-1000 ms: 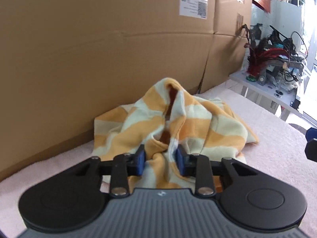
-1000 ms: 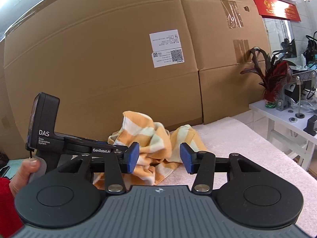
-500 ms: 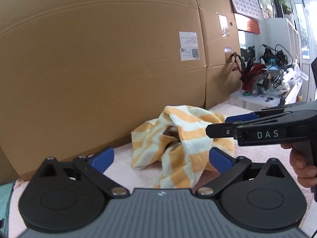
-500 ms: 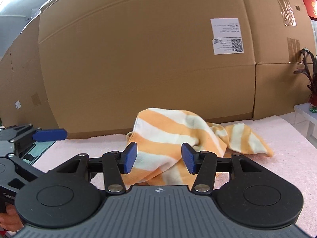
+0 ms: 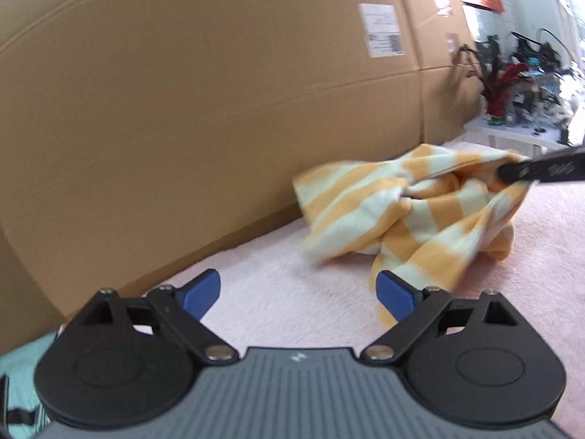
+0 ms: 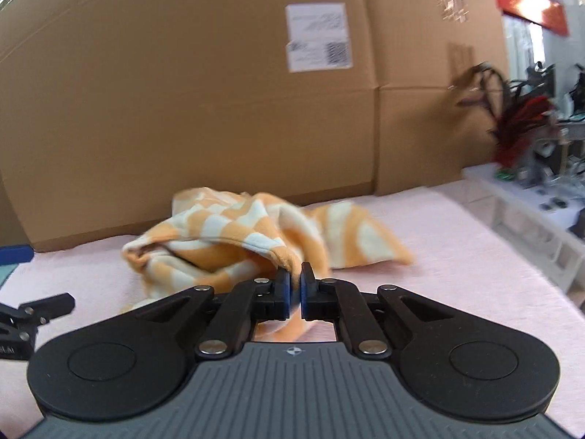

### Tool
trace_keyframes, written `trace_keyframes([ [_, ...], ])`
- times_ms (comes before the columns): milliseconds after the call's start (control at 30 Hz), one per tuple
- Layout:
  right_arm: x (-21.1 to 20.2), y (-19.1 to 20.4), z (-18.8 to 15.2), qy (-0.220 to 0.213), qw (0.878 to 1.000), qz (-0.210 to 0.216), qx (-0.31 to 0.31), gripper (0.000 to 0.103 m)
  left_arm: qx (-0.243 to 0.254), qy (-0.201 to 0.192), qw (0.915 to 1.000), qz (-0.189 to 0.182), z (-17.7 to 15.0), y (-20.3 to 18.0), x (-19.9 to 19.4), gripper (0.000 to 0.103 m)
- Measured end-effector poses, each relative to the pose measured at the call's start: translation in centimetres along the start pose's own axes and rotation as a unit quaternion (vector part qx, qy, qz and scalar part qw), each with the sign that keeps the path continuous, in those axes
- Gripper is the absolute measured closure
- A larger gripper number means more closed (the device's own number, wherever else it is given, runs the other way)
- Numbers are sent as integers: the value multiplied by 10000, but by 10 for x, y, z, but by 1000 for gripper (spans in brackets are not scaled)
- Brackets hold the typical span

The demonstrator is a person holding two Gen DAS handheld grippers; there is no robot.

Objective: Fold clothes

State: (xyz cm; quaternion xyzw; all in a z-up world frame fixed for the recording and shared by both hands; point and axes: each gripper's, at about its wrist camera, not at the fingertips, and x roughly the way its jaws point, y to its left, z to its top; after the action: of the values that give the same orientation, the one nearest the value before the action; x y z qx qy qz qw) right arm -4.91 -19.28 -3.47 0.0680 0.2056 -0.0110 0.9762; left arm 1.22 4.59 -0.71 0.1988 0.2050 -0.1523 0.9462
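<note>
An orange-and-white striped garment (image 5: 395,212) lies crumpled on the pink padded surface (image 5: 285,314), close to the cardboard wall. My left gripper (image 5: 298,292) is open wide with only bare pink surface between its blue pads; its jaws are closing slightly. The garment sits ahead and to its right, one hanging corner just past the right pad. My right gripper (image 6: 295,281) is shut on a folded edge of the garment (image 6: 226,234), lifting it a little. In the left wrist view it shows as a black bar (image 5: 541,170) pinching the cloth's right end.
A tall cardboard wall (image 6: 219,109) runs along the back of the surface. A white side table (image 6: 530,212) with a red-feathered plant and clutter stands at the right. Teal cloth (image 5: 14,369) shows at the lower left edge.
My left gripper let go of the garment, opened wide and drew back to the left. My right gripper moved in and shut on the garment's edge.
</note>
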Motion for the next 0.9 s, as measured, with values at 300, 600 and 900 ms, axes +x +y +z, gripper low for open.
trace_keyframes([
  [300, -91, -53, 20, -1128, 9909, 460, 579, 98, 901, 50, 9939, -632, 51, -94, 68, 36],
  [600, -110, -23, 47, -1679, 9410, 2765, 991, 97, -1474, -368, 9882, -178, 97, 12, 33, 102],
  [900, -94, 124, 11, -62, 8514, 5183, -800, 93, -1234, 249, 9863, 1070, 20, 73, -35, 102],
])
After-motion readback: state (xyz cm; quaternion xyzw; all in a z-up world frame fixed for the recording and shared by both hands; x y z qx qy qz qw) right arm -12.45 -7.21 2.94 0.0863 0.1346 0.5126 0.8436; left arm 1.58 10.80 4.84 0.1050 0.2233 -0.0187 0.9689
